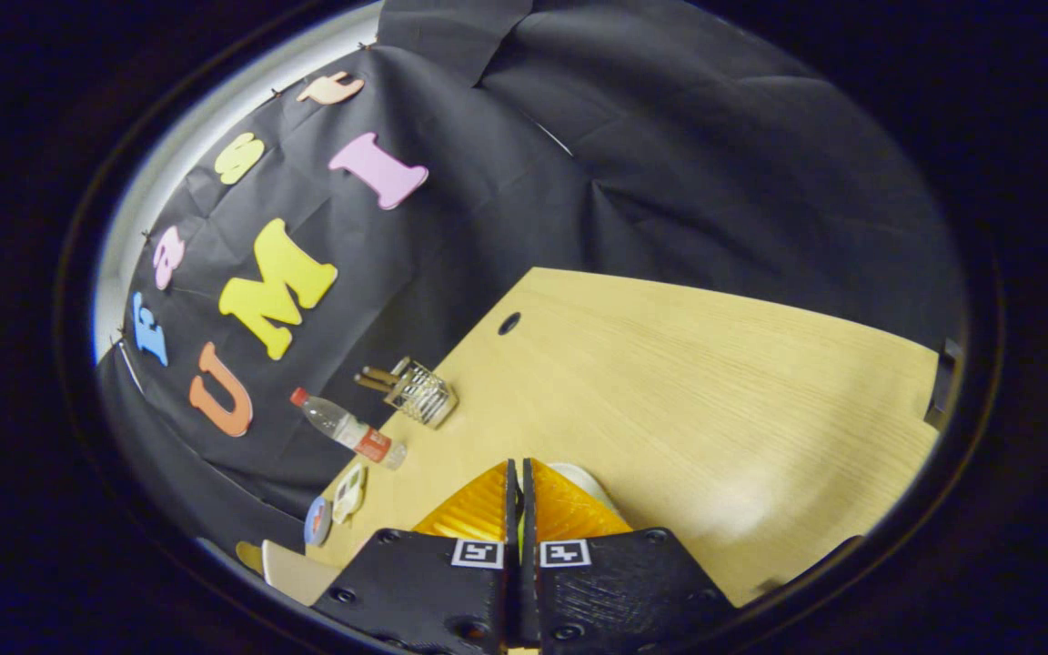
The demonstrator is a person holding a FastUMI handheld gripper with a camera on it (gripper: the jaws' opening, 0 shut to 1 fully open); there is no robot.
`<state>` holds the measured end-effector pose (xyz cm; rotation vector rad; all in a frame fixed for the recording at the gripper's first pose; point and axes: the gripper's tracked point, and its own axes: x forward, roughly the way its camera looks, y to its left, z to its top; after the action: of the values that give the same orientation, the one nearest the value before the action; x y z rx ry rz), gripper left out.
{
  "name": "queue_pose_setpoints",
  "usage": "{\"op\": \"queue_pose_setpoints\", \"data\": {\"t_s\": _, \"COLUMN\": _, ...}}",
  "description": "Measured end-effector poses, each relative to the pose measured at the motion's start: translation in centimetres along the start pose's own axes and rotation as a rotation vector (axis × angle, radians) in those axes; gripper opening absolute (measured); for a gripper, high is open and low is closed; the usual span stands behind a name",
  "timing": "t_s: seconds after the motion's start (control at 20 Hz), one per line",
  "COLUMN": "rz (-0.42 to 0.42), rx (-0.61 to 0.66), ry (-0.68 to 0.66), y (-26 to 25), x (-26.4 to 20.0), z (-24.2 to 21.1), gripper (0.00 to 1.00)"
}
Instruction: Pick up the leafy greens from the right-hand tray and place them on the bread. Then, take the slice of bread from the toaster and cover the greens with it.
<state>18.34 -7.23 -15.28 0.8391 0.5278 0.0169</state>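
Observation:
My gripper (pixel 520 473) is shut, its two orange fingers (pixel 478 509) pressed together with only a thin seam between them. A faint greenish sliver shows low in that seam; I cannot tell what it is. The view is tilted and the fingers hang above the wooden table (pixel 670 382). A white rounded rim (pixel 589 482), perhaps a plate or tray, peeks out just beyond the right finger. Farther off, beside the black cloth wall, stands a wire toaster rack (pixel 424 396) with brown bread slices (pixel 377 377) sticking out of it.
A clear bottle with a red cap and label (pixel 348 428) lies near the rack. Two small round items (pixel 348 491) (pixel 317 520) and a beige flat piece (pixel 292 571) sit off the left finger. A dark hole (pixel 509 323) marks the tabletop's far part.

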Motion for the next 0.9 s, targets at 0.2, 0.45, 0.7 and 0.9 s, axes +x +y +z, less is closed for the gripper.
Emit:
{"op": "queue_pose_setpoints", "data": {"t_s": 0.2, "rz": 0.069, "rx": 0.006, "ry": 0.001, "y": 3.6, "x": -1.6, "z": -0.5, "gripper": 0.00}}
{"op": "queue_pose_setpoints", "data": {"t_s": 0.45, "rz": 0.143, "rx": -0.044, "ry": -0.015, "y": 9.1, "x": -3.2, "z": -2.2, "gripper": 0.00}}
{"op": "queue_pose_setpoints", "data": {"t_s": 0.7, "rz": 0.249, "rx": -0.082, "ry": 0.027, "y": 16.0, "x": -4.0, "z": -6.8, "gripper": 0.00}}
{"op": "queue_pose_setpoints", "data": {"t_s": 0.9, "rz": 0.327, "rx": -0.087, "ry": 0.093, "y": 21.5, "x": -3.0, "z": -11.8, "gripper": 0.00}}
